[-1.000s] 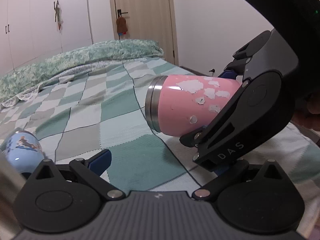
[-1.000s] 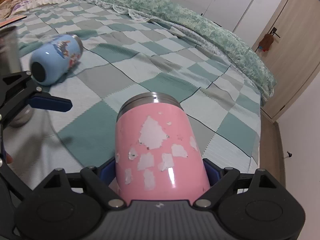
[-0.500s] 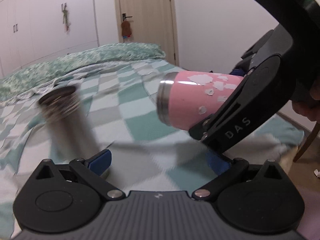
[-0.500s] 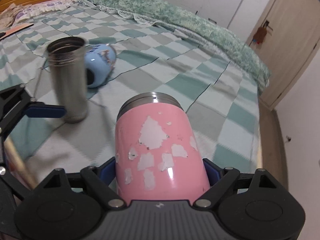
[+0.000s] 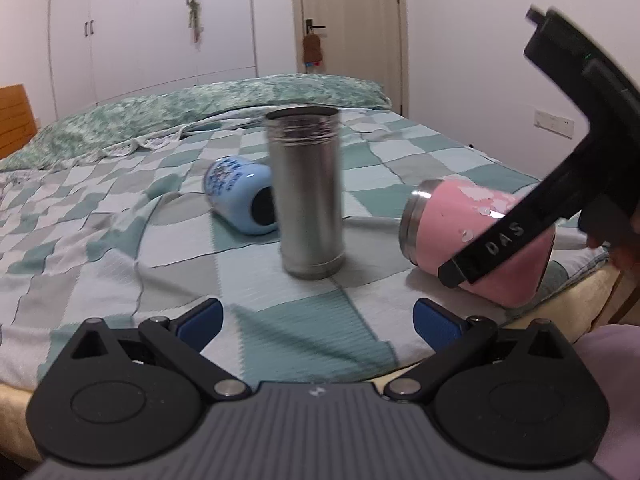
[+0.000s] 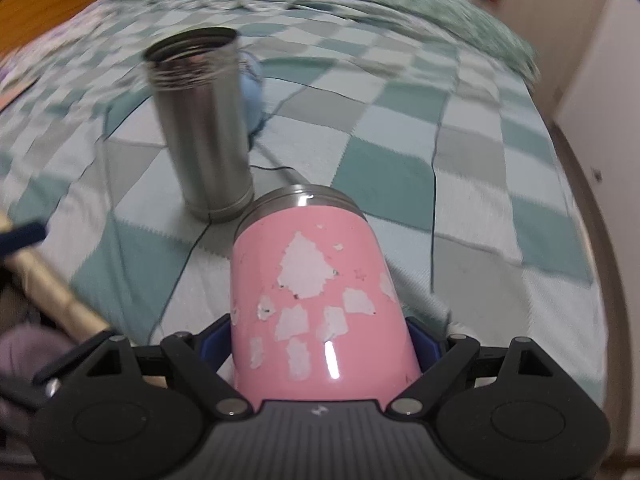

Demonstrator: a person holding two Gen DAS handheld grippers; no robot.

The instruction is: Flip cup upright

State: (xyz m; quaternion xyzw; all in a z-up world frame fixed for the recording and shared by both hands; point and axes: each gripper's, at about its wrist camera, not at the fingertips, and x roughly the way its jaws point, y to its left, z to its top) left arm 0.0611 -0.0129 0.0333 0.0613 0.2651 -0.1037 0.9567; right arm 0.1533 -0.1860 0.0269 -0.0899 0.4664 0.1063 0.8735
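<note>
A pink cup (image 6: 316, 300) with peeled paint and a steel rim is held on its side in my right gripper (image 6: 320, 344), which is shut on its lower body. In the left wrist view the pink cup (image 5: 448, 224) hangs tilted just above the bed at the right, rim pointing left. A steel cup (image 5: 306, 192) stands upright on the bed; it also shows in the right wrist view (image 6: 200, 120). A blue cup (image 5: 240, 196) lies on its side behind it. My left gripper (image 5: 316, 322) is open and empty, in front of the steel cup.
The bed has a checked green, grey and white cover (image 5: 120, 240). A green quilt (image 5: 200, 108) lies along the far side. The bed's near edge (image 5: 568, 292) runs by the pink cup. A door (image 5: 348, 20) and wardrobes stand behind.
My left gripper has drawn back from the steel cup, which now stands free and upright. My right gripper has lowered the pink cup toward the bed near its edge, still on its side.
</note>
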